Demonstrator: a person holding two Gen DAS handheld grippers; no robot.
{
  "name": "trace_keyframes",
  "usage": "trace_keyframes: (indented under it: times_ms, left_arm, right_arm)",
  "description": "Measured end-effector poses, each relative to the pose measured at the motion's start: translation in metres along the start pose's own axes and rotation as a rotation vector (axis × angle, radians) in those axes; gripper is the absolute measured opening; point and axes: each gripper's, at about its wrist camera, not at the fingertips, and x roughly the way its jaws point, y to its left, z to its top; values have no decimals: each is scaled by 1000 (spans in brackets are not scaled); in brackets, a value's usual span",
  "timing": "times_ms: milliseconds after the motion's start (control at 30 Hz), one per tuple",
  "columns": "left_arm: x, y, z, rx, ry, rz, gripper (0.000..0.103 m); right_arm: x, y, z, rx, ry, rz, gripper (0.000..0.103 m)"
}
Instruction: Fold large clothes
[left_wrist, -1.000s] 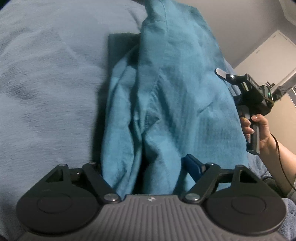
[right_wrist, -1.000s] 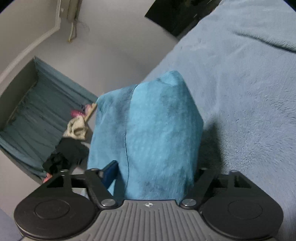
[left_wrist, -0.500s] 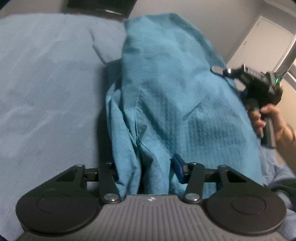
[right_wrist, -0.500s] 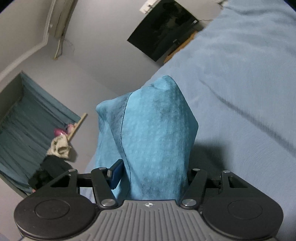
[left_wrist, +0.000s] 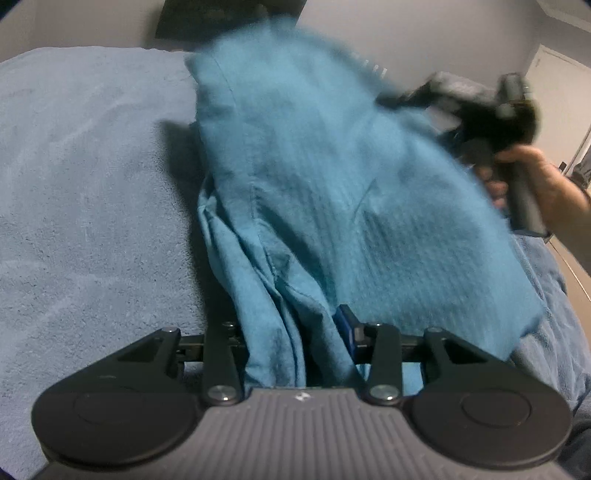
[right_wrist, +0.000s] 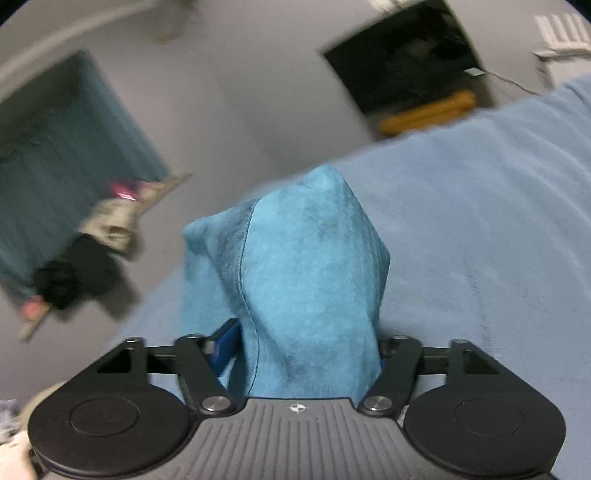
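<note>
A large teal garment (left_wrist: 332, 192) hangs stretched between my two grippers above a light blue bed cover (left_wrist: 85, 206). My left gripper (left_wrist: 295, 339) is shut on a bunched edge of the garment; a blue pad shows beside the cloth. In the right wrist view the garment (right_wrist: 306, 280) rises as a cone from my right gripper (right_wrist: 303, 354), which is shut on it. In the left wrist view the right gripper (left_wrist: 491, 118) shows blurred at the upper right, held by a hand, at the garment's far edge.
The bed cover (right_wrist: 480, 229) fills the right of the right wrist view. A dark screen (right_wrist: 406, 62) hangs on the grey wall. A teal curtain (right_wrist: 55, 162) and a pile of dark and pale clothes (right_wrist: 85, 266) lie at the left.
Both grippers have lifted and tilted up with the garment; more wall and the dark screen now show. The right gripper has risen in the left wrist view and is motion-blurred.
</note>
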Motion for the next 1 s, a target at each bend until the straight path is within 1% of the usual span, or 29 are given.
trace_keyframes:
  times_ms: [33,67,100,167,200,233,267,333,433,467,500,533,567,633,700,733,800,867,900,933,1000]
  left_arm:
    - [-5,5,-2,-1,-3,-17,37]
    - [-5,4,-2,2,-4,-29,37]
    - [-5,3,-2,13,-10,-31,37]
    - [-3,3,1,50,-6,-16,37]
    - [-1,7,2,59,-6,-12,37]
    - [8,8,6,55,-5,-14,37]
    - [10,10,7,47,-5,-18,37]
    - [10,18,11,29,-6,-28,37]
    - [6,13,10,8,-8,-33,37]
    - [3,12,9,7,-9,-32,37]
    - [-6,14,6,7,-12,-30,37]
    - [-9,14,7,9,-20,-26,37]
    - [-14,5,3,12,-26,-20,37]
    - [-23,3,2,21,-43,9,38]
    - [-34,-6,0,37,-71,54,38]
    - [-40,-13,-1,58,-91,80,38]
    - [-53,-30,-3,130,-143,124,38]
    - [-68,-52,-8,234,-221,180,41]
    - [-75,-62,-11,284,-263,203,42]
    - [-81,-72,-14,334,-298,213,44]
    - [-87,-89,-22,403,-333,192,45]
  right_arm:
    - [8,-4,0,2,21,-85,90]
    - [14,-9,-3,3,33,-148,97]
    - [12,-13,-5,2,1,-172,100]
    - [-1,-15,-9,-10,-82,-195,101]
    - [-9,-18,-12,-5,-109,-209,102]
    - [-20,-23,-18,-6,-126,-229,101]
    - [-30,-20,-24,-18,-145,-244,101]
    - [-42,-3,-44,-44,-172,-244,101]
    - [-77,17,-81,-97,-194,-258,101]
    - [-91,21,-98,-128,-198,-284,101]
    - [-96,34,-123,-157,-201,-306,101]
    - [-109,43,-138,-189,-193,-326,101]
    - [-118,55,-154,-215,-191,-347,101]
    - [-143,70,-180,-252,-179,-366,100]
    - [-161,84,-212,-267,-155,-397,100]
    - [-169,92,-226,-283,-138,-408,100]
    - [-175,104,-256,-334,-90,-442,100]
    - [-177,114,-278,-358,-68,-461,99]
    - [-173,122,-281,-370,-56,-460,98]
    - [-165,127,-283,-395,-54,-467,95]
    - [-155,135,-291,-463,-74,-505,93]
